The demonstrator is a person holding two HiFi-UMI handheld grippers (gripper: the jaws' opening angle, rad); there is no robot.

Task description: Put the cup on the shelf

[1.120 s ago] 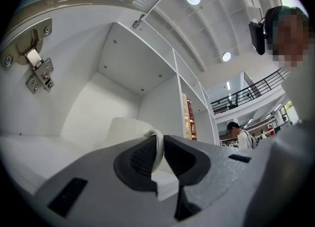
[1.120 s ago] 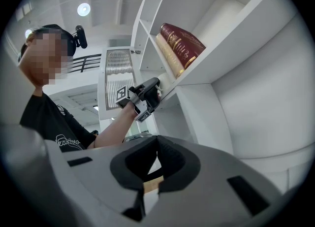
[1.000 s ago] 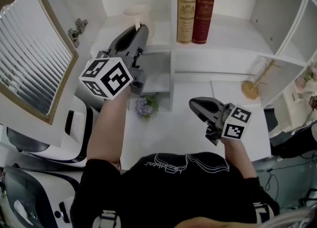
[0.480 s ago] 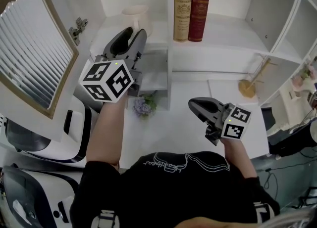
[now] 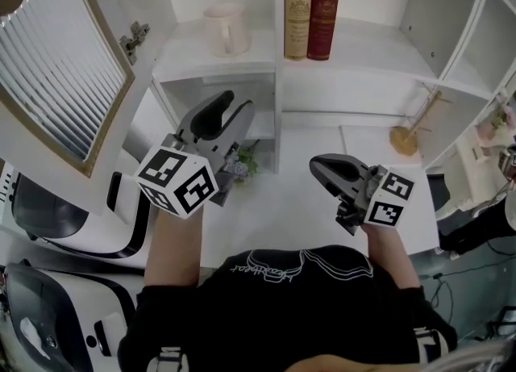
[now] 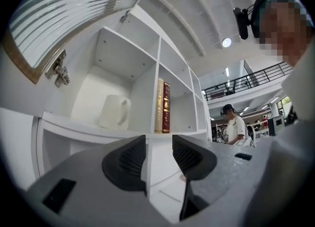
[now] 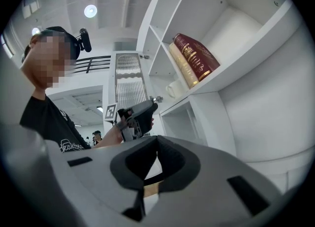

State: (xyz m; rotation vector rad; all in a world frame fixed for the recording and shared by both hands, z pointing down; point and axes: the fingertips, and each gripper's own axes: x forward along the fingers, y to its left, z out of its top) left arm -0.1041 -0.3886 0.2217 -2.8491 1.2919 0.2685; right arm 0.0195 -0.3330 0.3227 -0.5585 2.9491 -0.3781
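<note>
The left gripper [image 6: 158,148] is drawing back from the shelf [image 5: 193,62], jaws spreading with nothing between them, plain only in its own view; the cup [image 5: 224,29] is standing there beside the books [image 5: 313,3]; the right gripper [image 7: 157,145] is hanging clenched, empty.

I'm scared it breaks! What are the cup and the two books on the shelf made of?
The cup looks like ceramic: it is cream, smooth and matte, with a thick handle, though it could be plastic. The tan book and the dark red book seem bound in cloth or imitation leather, with gold print on their spines.
</note>
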